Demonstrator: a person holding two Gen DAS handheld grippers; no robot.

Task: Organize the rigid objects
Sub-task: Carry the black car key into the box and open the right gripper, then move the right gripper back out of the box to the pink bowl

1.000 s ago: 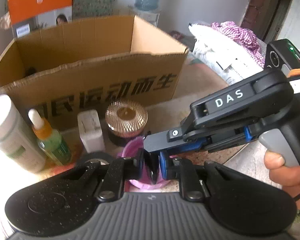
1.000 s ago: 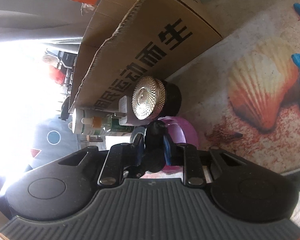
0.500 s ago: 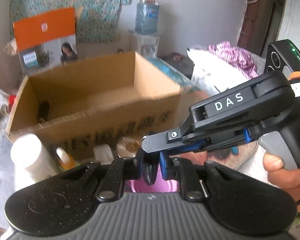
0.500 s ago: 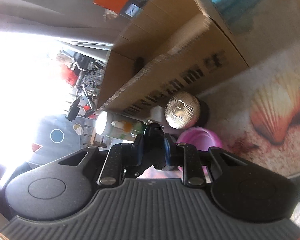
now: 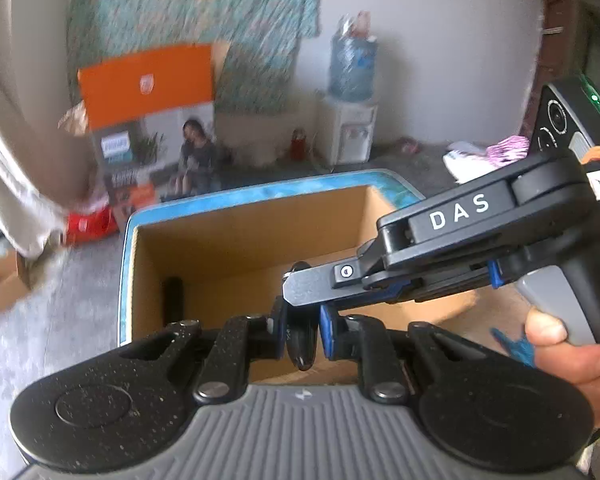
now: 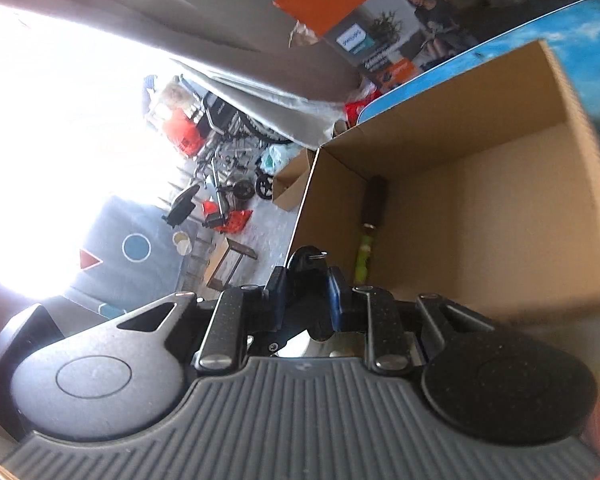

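With both claws pinched down tight, we're looking at a shared grip on one small black object point(image 5: 300, 344), a dark oval piece with a tiny metal ring at one end. From the left wrist view, the left claw point(image 5: 302, 330) has its blue-lined pads clamped on either side of that object, almost no gap to spare. Coming in from the right side of that picture, the right claw point(image 5: 296, 284) noses in at the far end of the same piece, its black body marked DAS, with a hand point(image 5: 568, 356) wrapped round the grey handle.

Over to the right wrist view, and the right claw point(image 6: 306, 292) is likewise squeezed onto the black object point(image 6: 306, 266), ring poking up just past the fingertips. Part of the other tool shows dark below the pads, though how the two meet is hard to read there.

And where is it all? Held in the air just at the near edge of the open cardboard box point(image 5: 236, 232), clear of the box floor. Inside, lying against the left wall, sits a slim tube point(image 6: 370, 220) with a dark upper half and a yellow-green lower half. Behind the box, an orange-topped carton point(image 5: 148, 84) leans against the patterned curtain, and a water dispenser point(image 5: 352, 120) stands by the white wall.
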